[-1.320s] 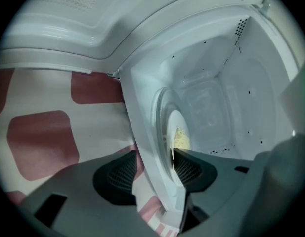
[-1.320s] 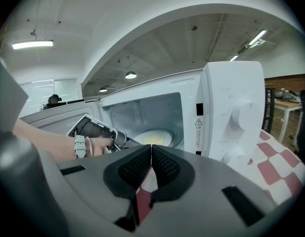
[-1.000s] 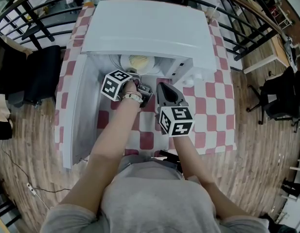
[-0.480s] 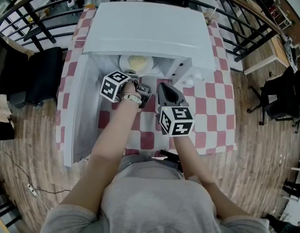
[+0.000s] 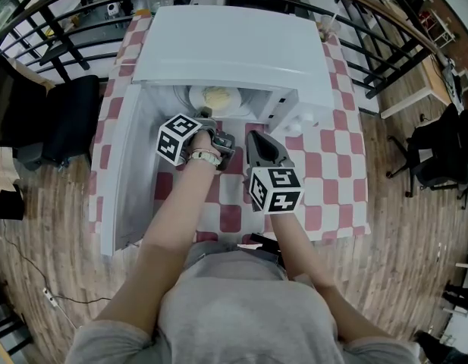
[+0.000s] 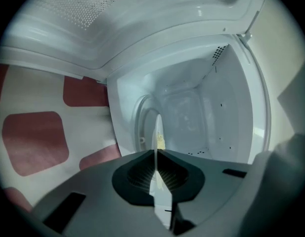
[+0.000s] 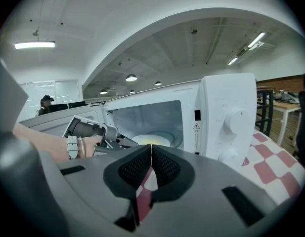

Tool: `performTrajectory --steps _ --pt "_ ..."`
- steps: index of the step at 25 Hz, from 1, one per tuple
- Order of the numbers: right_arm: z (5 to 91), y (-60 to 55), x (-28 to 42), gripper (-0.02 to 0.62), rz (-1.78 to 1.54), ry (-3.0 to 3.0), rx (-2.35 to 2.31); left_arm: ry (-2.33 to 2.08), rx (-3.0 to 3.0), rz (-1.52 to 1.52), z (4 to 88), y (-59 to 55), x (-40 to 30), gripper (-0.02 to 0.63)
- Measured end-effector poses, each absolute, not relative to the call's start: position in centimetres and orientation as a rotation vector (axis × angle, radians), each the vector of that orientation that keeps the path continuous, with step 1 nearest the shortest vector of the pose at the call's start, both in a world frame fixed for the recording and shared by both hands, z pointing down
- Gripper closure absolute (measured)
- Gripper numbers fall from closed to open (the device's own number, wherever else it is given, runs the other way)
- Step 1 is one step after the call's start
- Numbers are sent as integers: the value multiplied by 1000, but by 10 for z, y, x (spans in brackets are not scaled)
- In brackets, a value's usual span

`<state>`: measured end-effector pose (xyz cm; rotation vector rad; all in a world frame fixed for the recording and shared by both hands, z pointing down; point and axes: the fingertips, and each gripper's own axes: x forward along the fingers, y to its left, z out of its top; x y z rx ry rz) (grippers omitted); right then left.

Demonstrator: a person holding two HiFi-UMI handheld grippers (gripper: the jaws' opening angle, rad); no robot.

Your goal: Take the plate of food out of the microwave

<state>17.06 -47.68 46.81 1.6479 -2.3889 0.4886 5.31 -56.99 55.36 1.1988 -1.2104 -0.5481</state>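
Note:
The white microwave (image 5: 234, 44) stands with its door (image 5: 131, 173) swung open to the left. Inside lies a white plate (image 5: 196, 98) with pale yellow food (image 5: 218, 95). My left gripper (image 5: 206, 118) reaches into the oven mouth. In the left gripper view the plate (image 6: 155, 130) shows edge-on, its rim clamped between the dark pads (image 6: 137, 174) of my left gripper (image 6: 156, 154), whose jaws have just been closing onto it. My right gripper (image 5: 253, 135) hovers in front of the oven, shut with nothing in it (image 7: 151, 149). From the right gripper view the plate (image 7: 151, 140) lies on the oven floor.
The microwave sits on a table with a red and white checked cloth (image 5: 325, 165). Its control panel with two knobs (image 7: 230, 120) is at the right of the opening. Black railings (image 5: 59, 21) and a dark chair (image 5: 63, 116) surround the table.
My left gripper has tipped slightly at the oven mouth, staying by the plate's near rim. My right gripper has not moved.

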Motion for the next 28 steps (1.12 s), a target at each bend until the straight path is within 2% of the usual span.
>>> performTrajectory --steps 28 --pt "437 -441 177 571 410 -2476 1712 -1119 1261 -740 517 -526 55 591"
